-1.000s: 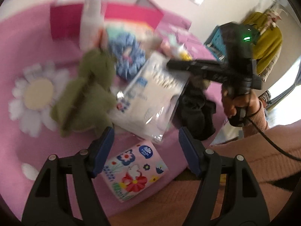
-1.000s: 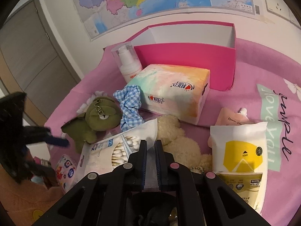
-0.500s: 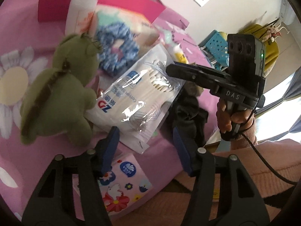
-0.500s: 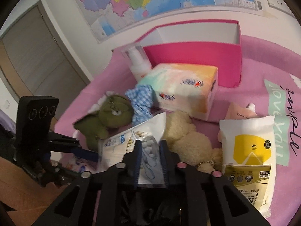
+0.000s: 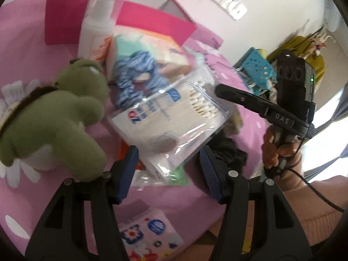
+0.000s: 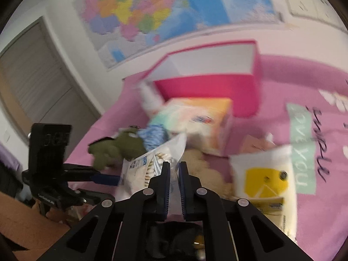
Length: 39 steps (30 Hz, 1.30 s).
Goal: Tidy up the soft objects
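Note:
My right gripper (image 6: 173, 169) is shut on the edge of a clear bag of cotton swabs (image 6: 150, 169) and holds it lifted; the bag also shows in the left wrist view (image 5: 171, 119). My left gripper (image 5: 168, 163) is open, its blue-padded jaws on either side of the bag's lower end. A green plush dinosaur (image 5: 52, 121) lies just left of it, also seen in the right wrist view (image 6: 117, 148). A blue checked scrunchie (image 5: 134, 80) lies behind the bag. A cream plush bear (image 6: 208, 171) lies right of the bag.
A pink open box (image 6: 208, 84) stands at the back of the pink cloth. In front of it are a tissue pack (image 6: 195, 121) and a white pump bottle (image 5: 97, 26). A white-yellow pouch (image 6: 265, 178) lies right. A floral tissue packet (image 5: 150, 235) and a black cloth (image 5: 228, 152) lie near.
The right gripper has lifted the swab bag higher. The left gripper has moved forward, so its open jaws now flank the bag's lower end, with the dinosaur closer on the left.

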Tool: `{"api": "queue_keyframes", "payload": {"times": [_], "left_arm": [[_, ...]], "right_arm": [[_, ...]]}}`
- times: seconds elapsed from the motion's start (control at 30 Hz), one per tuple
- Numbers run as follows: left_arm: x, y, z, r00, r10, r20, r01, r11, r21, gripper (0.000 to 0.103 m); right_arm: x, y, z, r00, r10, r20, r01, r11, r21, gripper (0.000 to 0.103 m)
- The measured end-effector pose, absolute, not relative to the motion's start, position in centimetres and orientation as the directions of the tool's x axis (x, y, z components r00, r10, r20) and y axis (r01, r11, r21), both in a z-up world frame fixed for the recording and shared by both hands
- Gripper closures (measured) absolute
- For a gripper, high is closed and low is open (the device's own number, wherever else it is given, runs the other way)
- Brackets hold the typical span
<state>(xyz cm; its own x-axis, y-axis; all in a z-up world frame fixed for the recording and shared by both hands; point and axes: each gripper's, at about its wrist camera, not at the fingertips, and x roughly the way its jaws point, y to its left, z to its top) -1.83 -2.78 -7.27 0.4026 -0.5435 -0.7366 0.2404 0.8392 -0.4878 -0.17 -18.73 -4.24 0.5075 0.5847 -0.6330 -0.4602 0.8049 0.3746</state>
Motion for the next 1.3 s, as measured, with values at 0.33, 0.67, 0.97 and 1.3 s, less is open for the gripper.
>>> {"api": "queue_keyframes", "payload": {"times": [0.33, 0.67, 0.97, 1.3], "left_arm": [[-0.6, -3.7, -8.1, 0.367, -0.526, -0.767, 0.232, 0.851, -0.472, 0.045], [-1.3, -2.2, -3.4, 0.450, -0.516, -0.729, 0.281, 0.856, -0.434, 0.068], [1.7, 0.7, 5.2, 0.609, -0.453, -0.652, 0.349, 0.890, -0.293, 0.068], [11.0, 4.7, 8.2, 0.667, -0.367, -0.648, 0.270, 0.930, -0.249, 0.068]], "right_arm": [[0.6, -19.3, -6.7, 0.450, 0.615, -0.648, -0.424, 0.786, 0.451, 0.088], [-0.3, -19.0, -3.5, 0.479, 0.640, -0.601, -0.486, 0.763, 0.425, 0.089], [2.3, -17.9, 2.8, 0.559, 0.682, -0.472, -0.557, 0.730, 0.396, 0.089], [11.2, -14.4, 5.6, 0.602, 0.678, -0.422, -0.559, 0.735, 0.383, 0.089]]}}
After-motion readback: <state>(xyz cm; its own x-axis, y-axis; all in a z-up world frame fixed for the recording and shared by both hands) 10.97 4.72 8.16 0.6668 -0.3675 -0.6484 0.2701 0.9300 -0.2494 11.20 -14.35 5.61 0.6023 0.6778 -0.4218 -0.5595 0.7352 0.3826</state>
